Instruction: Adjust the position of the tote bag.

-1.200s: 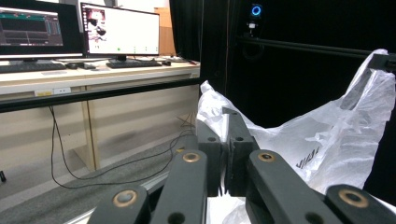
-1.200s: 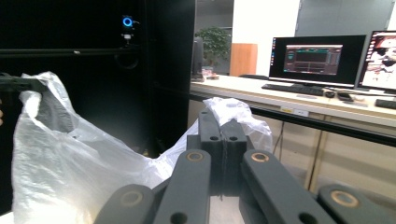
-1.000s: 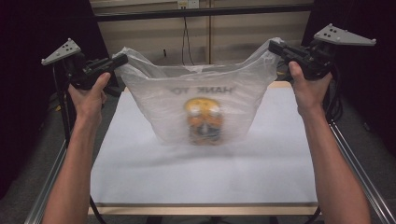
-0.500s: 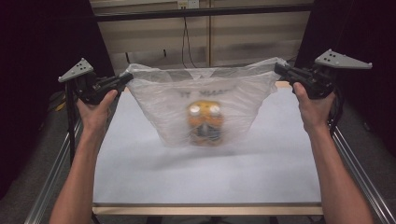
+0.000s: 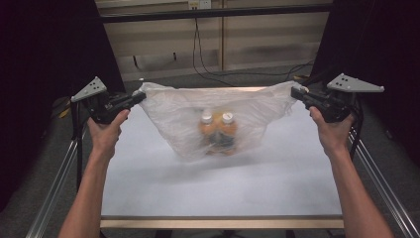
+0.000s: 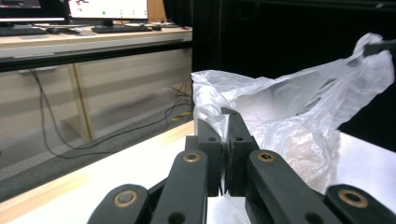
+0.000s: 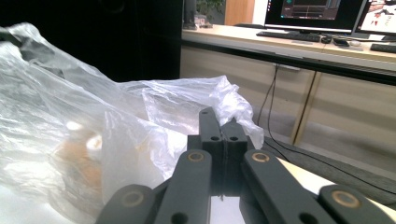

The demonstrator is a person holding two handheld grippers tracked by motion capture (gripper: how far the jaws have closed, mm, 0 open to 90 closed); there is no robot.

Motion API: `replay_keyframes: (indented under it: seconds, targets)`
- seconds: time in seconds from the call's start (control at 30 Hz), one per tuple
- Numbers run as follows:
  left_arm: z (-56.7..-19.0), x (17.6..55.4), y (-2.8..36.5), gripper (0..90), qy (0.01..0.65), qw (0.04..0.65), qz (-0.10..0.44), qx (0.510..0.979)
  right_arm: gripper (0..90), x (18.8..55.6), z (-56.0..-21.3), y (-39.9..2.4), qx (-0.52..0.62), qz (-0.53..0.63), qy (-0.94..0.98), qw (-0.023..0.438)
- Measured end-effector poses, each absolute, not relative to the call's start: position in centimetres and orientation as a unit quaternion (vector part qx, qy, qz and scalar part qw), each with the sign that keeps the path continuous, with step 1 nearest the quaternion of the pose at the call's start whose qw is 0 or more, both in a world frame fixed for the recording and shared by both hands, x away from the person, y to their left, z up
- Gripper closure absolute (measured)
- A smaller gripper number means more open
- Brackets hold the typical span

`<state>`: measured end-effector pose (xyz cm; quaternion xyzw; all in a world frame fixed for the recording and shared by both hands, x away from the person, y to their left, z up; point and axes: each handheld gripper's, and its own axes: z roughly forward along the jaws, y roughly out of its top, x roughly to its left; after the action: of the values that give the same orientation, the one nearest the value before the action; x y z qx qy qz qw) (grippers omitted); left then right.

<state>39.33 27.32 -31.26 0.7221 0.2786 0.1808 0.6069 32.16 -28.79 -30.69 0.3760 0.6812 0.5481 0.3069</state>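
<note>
A clear plastic bag (image 5: 218,111) hangs stretched between both grippers over the white table (image 5: 223,183). Inside it stand two orange bottles (image 5: 218,131) with white caps, their bottoms on or just above the table. My left gripper (image 5: 140,95) is shut on the bag's left handle, with film pinched between its jaws (image 6: 223,122). At the other end my right gripper (image 5: 295,91) is shut on the right handle, plastic bunched at its tips (image 7: 217,116). The bag (image 7: 88,140) sags toward the table in the right gripper view, with the bottles blurred through the film.
Metal rails (image 5: 54,183) run along both table sides. A wooden front edge (image 5: 223,221) closes the table toward me. Cables (image 5: 208,64) lie on the floor behind the table, in front of a wooden panel wall. Desks with monitors (image 7: 322,11) stand beyond.
Both grippers have come down with the bag between them. The bag has sunk toward the table, and the bottles inside now stand upright with their caps showing.
</note>
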Motion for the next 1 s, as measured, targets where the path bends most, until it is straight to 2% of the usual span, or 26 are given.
replay_keyframes:
  seconds: [0.33, 0.43, 0.77, 0.9, 1.0]
  targets:
    - [-33.6, 39.4, 27.2, 88.1, 0.297, 0.611, 0.157, 0.716, 90.0, 32.2, -32.8, -29.1, 0.387, 0.544, 0.682, 0.3]
    - [-34.0, 39.4, 26.9, 88.1, 0.297, 0.587, 0.167, 0.734, 90.0, 32.2, -33.4, -29.1, 0.388, 0.541, 0.685, 0.296]
    - [-35.2, 39.9, 26.4, 88.2, 0.291, 0.594, 0.146, 0.735, 90.0, 32.5, -35.5, -29.7, 0.406, 0.542, 0.678, 0.286]
    - [-36.2, 40.1, 26.1, 88.2, 0.299, 0.578, 0.142, 0.746, 90.0, 32.8, -36.4, -29.7, 0.411, 0.531, 0.684, 0.283]
    - [-36.7, 40.2, 25.9, 88.3, 0.293, 0.548, 0.159, 0.767, 90.0, 33.1, -36.6, -29.4, 0.41, 0.531, 0.686, 0.281]
